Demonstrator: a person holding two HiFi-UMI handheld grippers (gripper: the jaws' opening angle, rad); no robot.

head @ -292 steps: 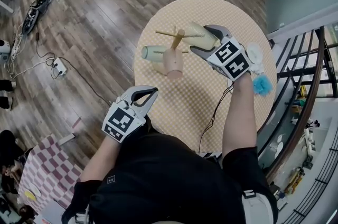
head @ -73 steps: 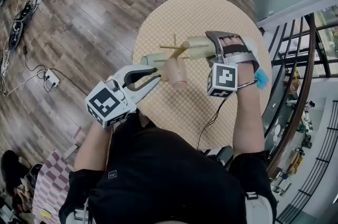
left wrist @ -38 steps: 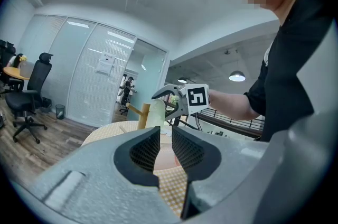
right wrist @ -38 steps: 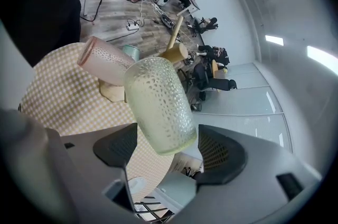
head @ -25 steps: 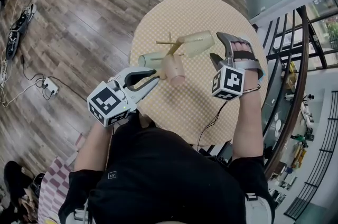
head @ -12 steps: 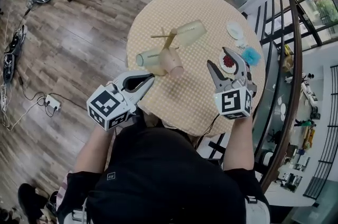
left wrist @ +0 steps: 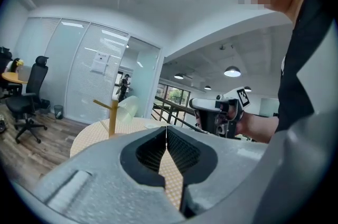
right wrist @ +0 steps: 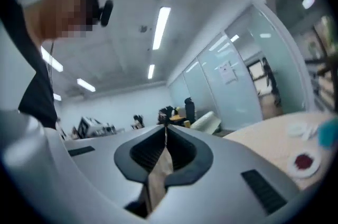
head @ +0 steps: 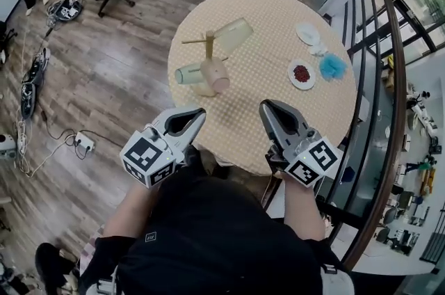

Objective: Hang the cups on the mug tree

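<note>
Left tool (head: 197,114): closed, empty, over near edge of bench (head: 264,121).
Mug tree (head: 208,50): left half of bench.
- green cup (head: 186,74) on left peg
- what looks like pinkish cup (head: 218,83) in front
- upper cup (head: 234,33) to tree's upper right

Cups likely light, stiff, smooth, maybe breakable; take by rim or handle, gently.

Right tool (head: 268,109): closed, empty, at near edge.

Far right, well apart from tree: red-filled plate (head: 302,74), white dish (head: 308,34), blue puff (head: 332,66). Nothing blocks reach to tree.

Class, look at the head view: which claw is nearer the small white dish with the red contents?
Right. The right claw sits just below-left of the dish; the left claw is much farther off to its left.
</note>
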